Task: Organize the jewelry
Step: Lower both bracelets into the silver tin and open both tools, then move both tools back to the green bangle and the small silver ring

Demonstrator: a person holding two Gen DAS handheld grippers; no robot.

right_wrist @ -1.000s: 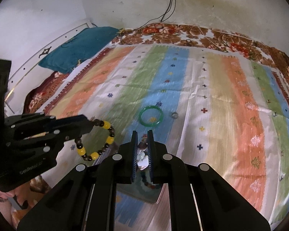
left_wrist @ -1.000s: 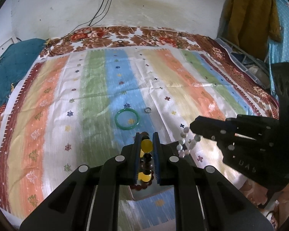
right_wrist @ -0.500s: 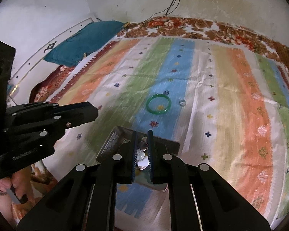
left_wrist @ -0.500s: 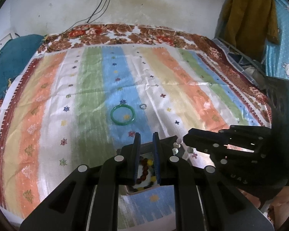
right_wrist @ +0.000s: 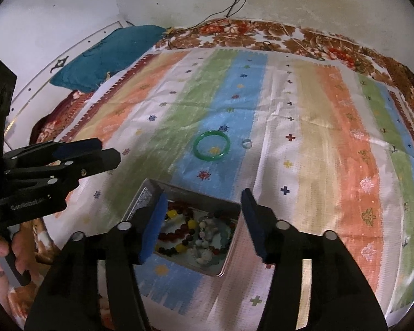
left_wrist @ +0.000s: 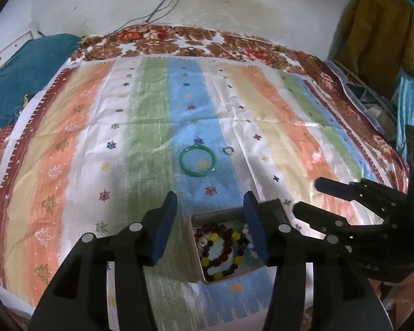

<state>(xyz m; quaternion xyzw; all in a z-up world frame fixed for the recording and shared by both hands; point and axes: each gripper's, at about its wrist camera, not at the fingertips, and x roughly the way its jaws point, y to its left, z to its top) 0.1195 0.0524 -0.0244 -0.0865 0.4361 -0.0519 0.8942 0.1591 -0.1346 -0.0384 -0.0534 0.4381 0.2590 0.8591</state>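
Observation:
A small metal tin (left_wrist: 198, 264) (right_wrist: 140, 201) lies on the striped cloth just below both grippers. It holds a yellow-and-brown bead bracelet (left_wrist: 223, 251) (right_wrist: 179, 229) and a white bead bracelet (right_wrist: 204, 237). My left gripper (left_wrist: 209, 229) is open and empty above the tin; it also shows at the left of the right wrist view (right_wrist: 102, 151). My right gripper (right_wrist: 204, 218) is open and empty above the tin; it also shows at the right of the left wrist view (left_wrist: 309, 195). A green bangle (left_wrist: 197, 161) (right_wrist: 212, 149) and a small silver ring (left_wrist: 228, 150) (right_wrist: 246, 144) lie on the cloth beyond the tin.
The striped cloth (left_wrist: 151, 127) covers a floral bedspread. A teal pillow (left_wrist: 22, 80) (right_wrist: 107, 55) lies at the far left. Cables (left_wrist: 162, 8) hang down the back wall. A mustard garment (left_wrist: 378, 27) hangs at the right. The bed's front edge is just below the tin.
Both grippers opened. The yellow-and-brown bracelet left my left gripper and the white bead bracelet left my right gripper; both now lie in the tin.

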